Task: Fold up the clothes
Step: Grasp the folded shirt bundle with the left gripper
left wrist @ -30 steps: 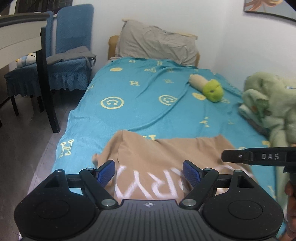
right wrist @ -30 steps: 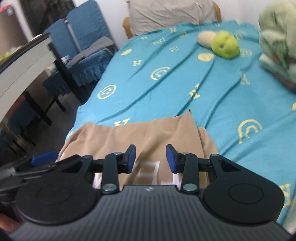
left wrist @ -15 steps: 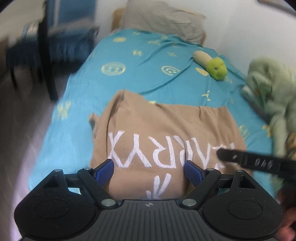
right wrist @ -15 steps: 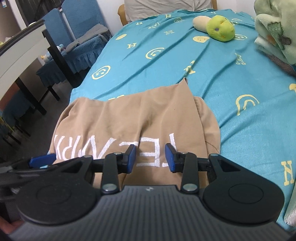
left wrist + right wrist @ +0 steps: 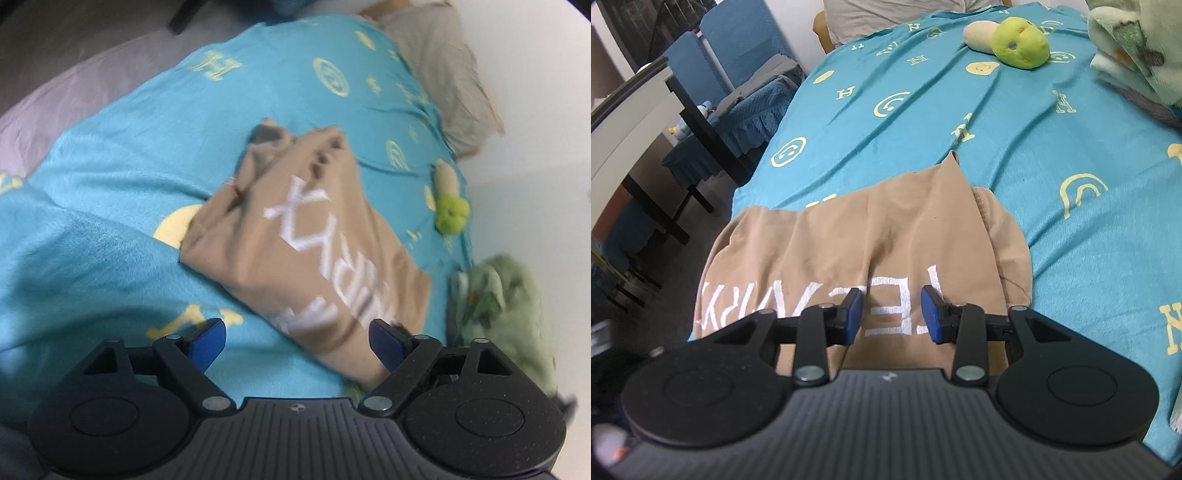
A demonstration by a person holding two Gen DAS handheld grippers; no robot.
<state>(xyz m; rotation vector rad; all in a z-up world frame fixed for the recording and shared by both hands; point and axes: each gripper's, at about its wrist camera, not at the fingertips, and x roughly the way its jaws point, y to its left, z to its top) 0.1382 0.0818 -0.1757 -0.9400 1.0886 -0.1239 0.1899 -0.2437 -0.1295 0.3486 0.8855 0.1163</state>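
My left gripper is wide and empty, the right gripper half-open and empty, over the shirt at the bed's near edge. I'd pinch both near corners squarely, then fold evenly.

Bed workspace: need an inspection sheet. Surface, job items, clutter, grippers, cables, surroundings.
Surface: bed with teal bedspread, yellow smiley and letter prints, lightly wrinkled.
Job's things: tan shirt with white lettering, lying on the near end of the bed, partly folded.
Clutter: green plush toy and folded green blanket at the far side; grey pillow at the head.
Grippers: left hand-held gripper open wide over the shirt's edge, nothing held; right hand-held gripper part open above the lettering, not gripping.
Cables: nothing seen.
Surroundings: blue chairs and a dark-legged table beside the bed.
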